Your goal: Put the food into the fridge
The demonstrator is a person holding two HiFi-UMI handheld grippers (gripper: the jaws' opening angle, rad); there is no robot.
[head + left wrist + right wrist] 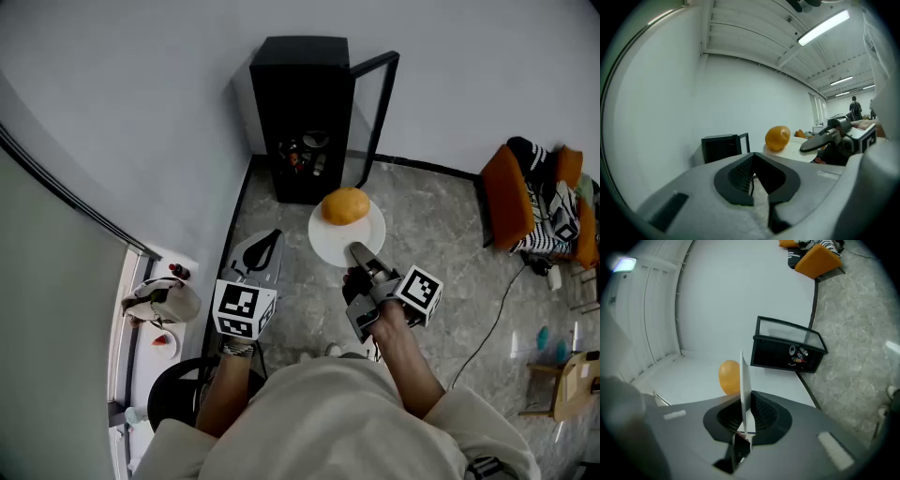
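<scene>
A round orange piece of food [345, 206] lies on a white plate [330, 242] held above the stone floor. My right gripper [361, 255] is shut on the plate's near rim. In the right gripper view the plate [745, 380] stands edge-on between the pads, with the food [729, 376] beyond it. A small black fridge [305, 122] stands against the wall ahead, its glass door [373, 108] swung open to the right and small items on a shelf inside. My left gripper [267, 248] hangs left of the plate, shut and holding nothing. The left gripper view shows the food [777, 138] and the fridge [723, 147].
An orange chair [511, 202] draped with striped cloth stands at the right. A white side table [141, 361] with a bag and small things runs along the left wall, a black round stool [173, 398] beside it. A cable [492, 319] trails over the floor toward a wooden stool [570, 384].
</scene>
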